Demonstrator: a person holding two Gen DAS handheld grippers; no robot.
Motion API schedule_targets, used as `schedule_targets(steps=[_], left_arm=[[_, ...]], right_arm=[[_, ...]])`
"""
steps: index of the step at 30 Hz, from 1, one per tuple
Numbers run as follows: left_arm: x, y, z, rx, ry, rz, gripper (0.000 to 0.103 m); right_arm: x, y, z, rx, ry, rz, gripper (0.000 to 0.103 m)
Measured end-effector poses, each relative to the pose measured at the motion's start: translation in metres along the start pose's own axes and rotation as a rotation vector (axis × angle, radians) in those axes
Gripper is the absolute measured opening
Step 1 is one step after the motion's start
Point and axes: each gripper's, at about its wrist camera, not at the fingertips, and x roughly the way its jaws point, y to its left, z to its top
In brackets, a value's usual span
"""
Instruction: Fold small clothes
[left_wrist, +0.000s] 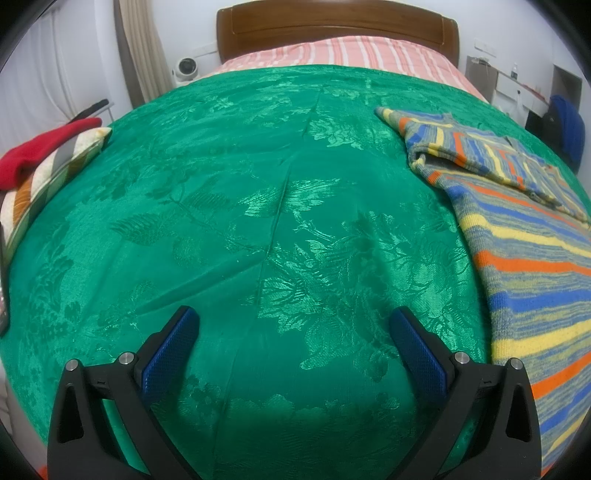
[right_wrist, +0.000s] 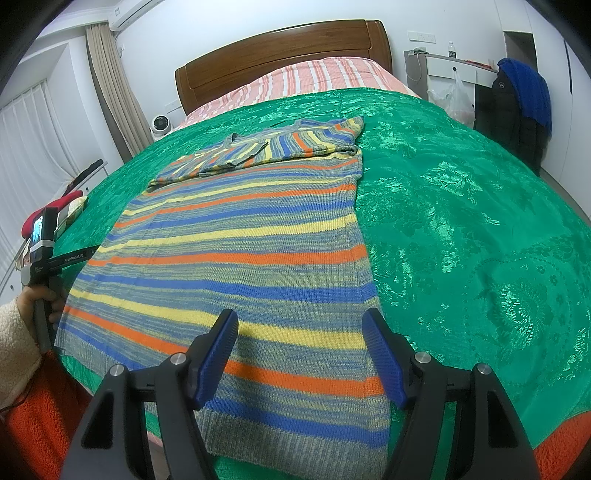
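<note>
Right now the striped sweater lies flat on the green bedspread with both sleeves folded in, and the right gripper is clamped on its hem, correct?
Not quite: the right gripper is open above the striped sweater, holding nothing, as the right wrist view shows. The sweater does lie on the green bedspread, sleeves folded in.

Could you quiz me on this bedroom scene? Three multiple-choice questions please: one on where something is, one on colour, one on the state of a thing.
1. Where does the striped sweater lie?
A. on the green bedspread
B. on the floor
C. on a chair

2. What colour are the claw pads?
A. red
B. blue
C. white

3. How are the sweater's sleeves?
A. spread outward
B. folded across the chest
C. cut off

Answers: 1 A, green cloth shows all round it. 2 B, both pads are blue. 3 B, the sleeves lie over the upper body.
</note>
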Motion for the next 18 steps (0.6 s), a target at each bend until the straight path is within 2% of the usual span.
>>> schedule_targets(steps=[5,9,10,12,15,16,17,18], left_arm=[[-0.001,0.003,0.002,-0.007,0.010,-0.026,0.103],[-0.018,0.016,0.009,-0.015,0.074,-0.075,0.101],[-0.027,0.020,0.009,-0.017,0.073,-0.107,0.101],[-0.054,0.024,0.005,0.000,0.071,-0.220,0.101],[-0.083,0.011,-0.015,0.092,0.135,-0.345,0.100],[-0.088,0.005,-0.023,0.121,0.150,-0.364,0.100],[-0.093,-0.005,-0.034,0.166,0.174,-0.382,0.095],[-0.093,-0.015,-0.044,0.205,0.200,-0.387,0.085]], right_arm=[[0.000,0.000,0.001,0.002,-0.002,-0.007,0.069],[-0.012,-0.010,0.008,0.036,-0.015,-0.030,0.069],[-0.022,-0.014,0.010,0.047,-0.026,-0.031,0.069],[-0.037,-0.022,0.014,0.051,-0.021,-0.020,0.070],[-0.049,-0.030,0.014,0.021,0.089,0.049,0.070],[-0.050,-0.030,0.012,0.008,0.137,0.081,0.070],[-0.050,-0.028,0.008,-0.005,0.178,0.106,0.070],[-0.049,-0.026,0.004,-0.022,0.220,0.126,0.070]])
